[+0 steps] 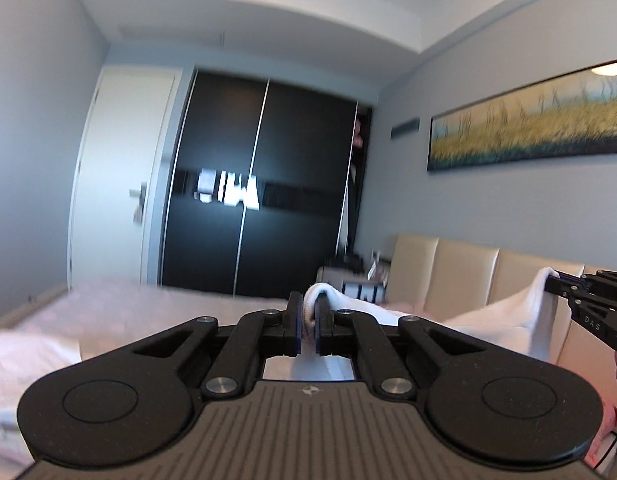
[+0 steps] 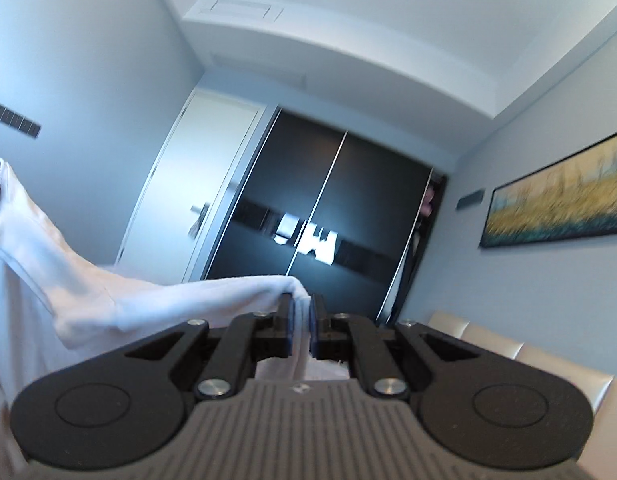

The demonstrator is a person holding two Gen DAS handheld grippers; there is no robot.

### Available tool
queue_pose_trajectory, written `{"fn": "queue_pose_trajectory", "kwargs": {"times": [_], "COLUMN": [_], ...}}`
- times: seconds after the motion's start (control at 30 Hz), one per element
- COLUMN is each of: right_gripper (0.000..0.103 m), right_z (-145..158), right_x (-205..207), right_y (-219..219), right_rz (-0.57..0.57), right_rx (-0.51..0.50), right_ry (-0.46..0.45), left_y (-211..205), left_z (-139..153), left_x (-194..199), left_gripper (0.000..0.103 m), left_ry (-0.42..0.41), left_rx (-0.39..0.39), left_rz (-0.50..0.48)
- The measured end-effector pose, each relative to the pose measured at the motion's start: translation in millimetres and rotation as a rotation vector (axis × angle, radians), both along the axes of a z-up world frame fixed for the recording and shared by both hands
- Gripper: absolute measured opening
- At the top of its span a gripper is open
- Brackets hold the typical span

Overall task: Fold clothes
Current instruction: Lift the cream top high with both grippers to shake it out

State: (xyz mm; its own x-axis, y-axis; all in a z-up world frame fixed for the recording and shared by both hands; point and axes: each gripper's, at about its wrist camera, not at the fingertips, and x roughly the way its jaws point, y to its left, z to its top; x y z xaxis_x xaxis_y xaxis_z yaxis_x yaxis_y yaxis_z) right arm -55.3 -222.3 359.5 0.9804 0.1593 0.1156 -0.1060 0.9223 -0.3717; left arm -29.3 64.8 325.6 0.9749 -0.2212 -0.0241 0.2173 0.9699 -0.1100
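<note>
Item: white garment (image 1: 504, 316), lower centre to right of frame. My left gripper (image 1: 307, 320) and right gripper (image 2: 302, 320) each pinch an edge, spreading it for folding.

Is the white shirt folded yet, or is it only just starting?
Only just starting. Picked up already: the left gripper and the right gripper are each shut on part of the white garment. Right now it hangs stretched between them above the bed. No fold shows yet, so all the folding is left.
</note>
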Motion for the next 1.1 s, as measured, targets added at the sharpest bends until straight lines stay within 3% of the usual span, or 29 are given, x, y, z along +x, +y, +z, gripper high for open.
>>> {"fn": "queue_pose_trajectory", "kwargs": {"times": [0.3, 0.6, 0.8, 1.1], "right_gripper": [0.009, 0.009, 0.009, 0.009], "right_z": [44, 57, 53, 48], "right_x": [-76, -136, -144, -144], "right_y": [-11, -27, -22, -15], "right_rz": [-0.007, 0.023, 0.04, 0.062], "right_rx": [0.048, 0.093, 0.1, 0.081], "right_ry": [-0.209, -0.301, -0.313, -0.282], "left_y": [-26, -27, -25, -6], "left_z": [50, 79, 83, 69], "left_x": [-65, -122, -135, -141], "left_gripper": [0.003, 0.003, 0.003, 0.003], "left_ry": [-0.195, -0.303, -0.335, -0.301], "left_rx": [0.054, 0.076, 0.088, 0.061], "left_rz": [0.013, -0.003, 0.02, 0.053]}}
